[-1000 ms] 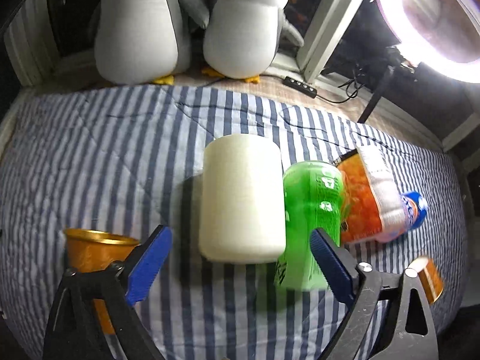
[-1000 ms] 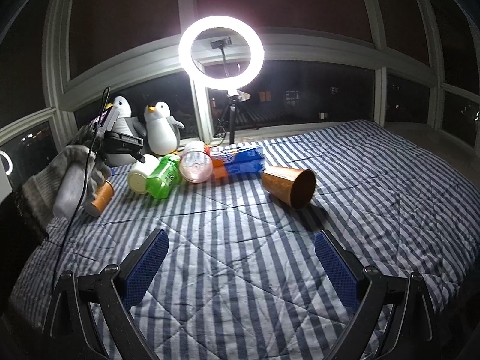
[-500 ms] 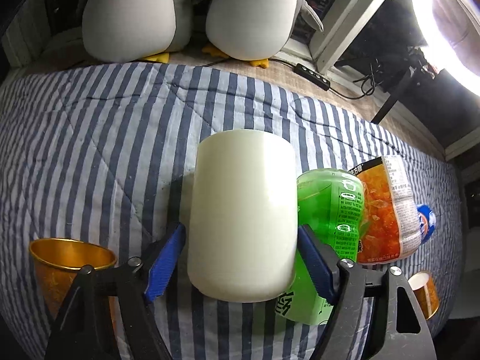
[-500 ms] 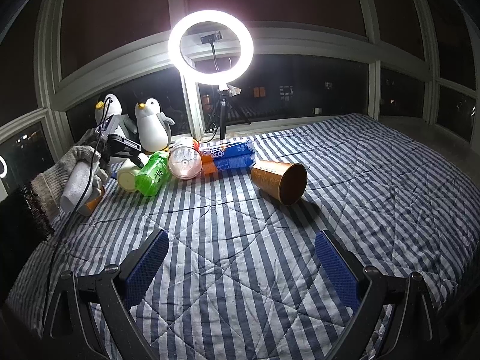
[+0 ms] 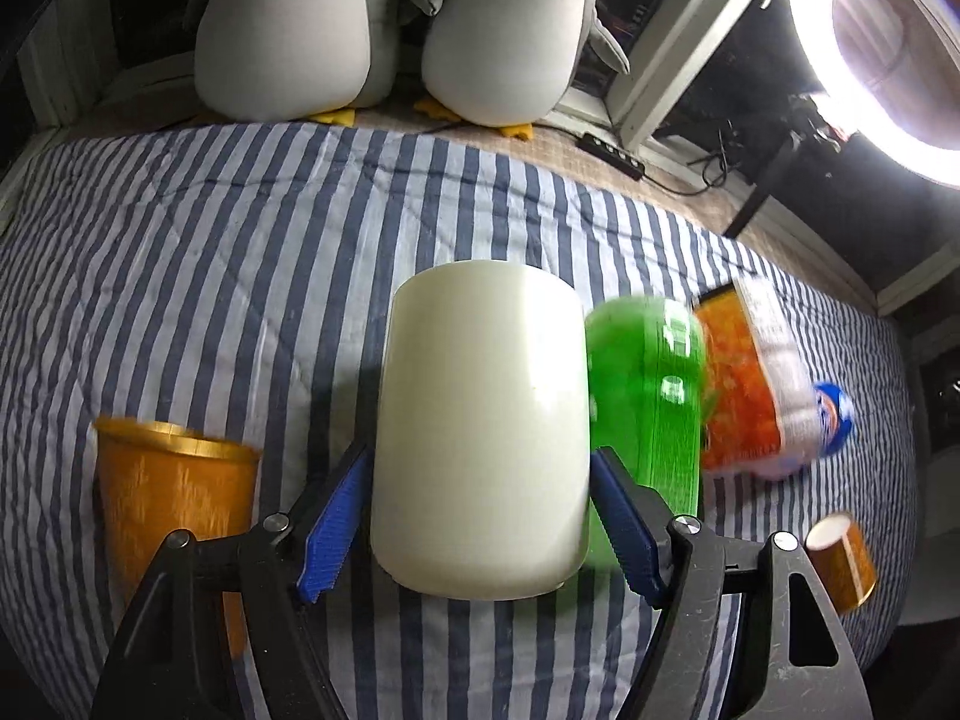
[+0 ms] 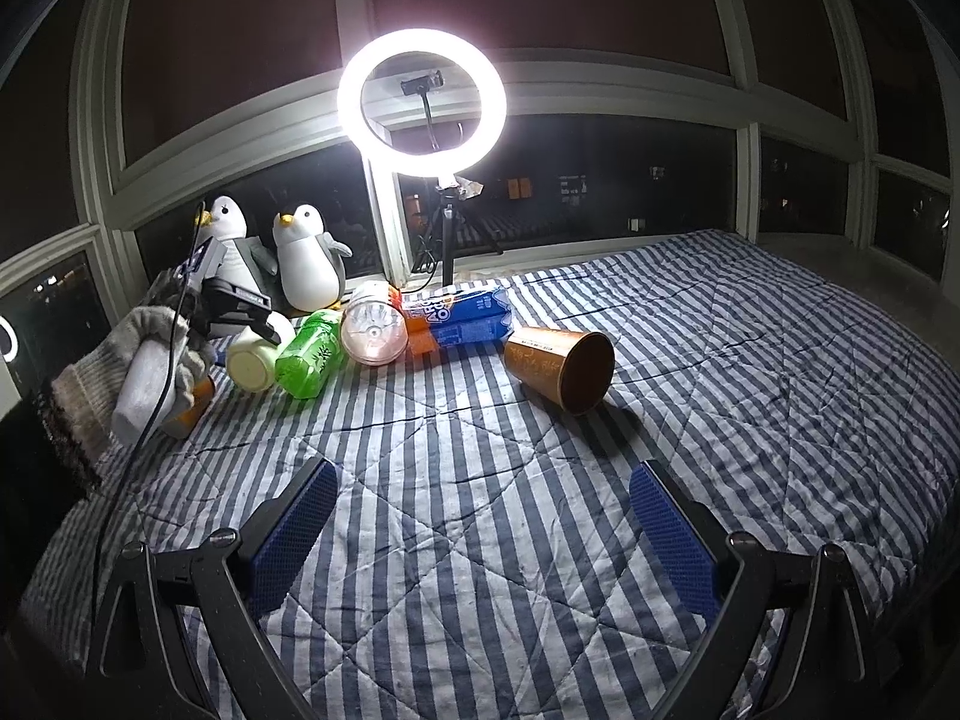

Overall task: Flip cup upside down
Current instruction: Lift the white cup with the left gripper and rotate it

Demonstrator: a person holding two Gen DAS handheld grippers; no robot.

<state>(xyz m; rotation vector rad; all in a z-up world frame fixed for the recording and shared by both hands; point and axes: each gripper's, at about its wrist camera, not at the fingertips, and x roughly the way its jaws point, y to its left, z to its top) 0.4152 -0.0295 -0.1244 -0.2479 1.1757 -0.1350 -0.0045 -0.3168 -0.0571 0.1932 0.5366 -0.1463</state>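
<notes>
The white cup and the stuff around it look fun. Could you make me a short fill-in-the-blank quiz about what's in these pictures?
1. The left gripper has its blue pads on either side of the ____ cup.
2. Right beside that cup lies a ____ bottle.
3. The copper cup lies on its ____ on the striped quilt.
4. On the sill by the window stand two plush ____.

Missing words: white; green; side; penguins

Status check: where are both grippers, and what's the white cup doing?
Left gripper shut on white cup, which lies on its side. Right gripper open over bare quilt. Green bottle against the cup's right side, crowding that finger.
</notes>
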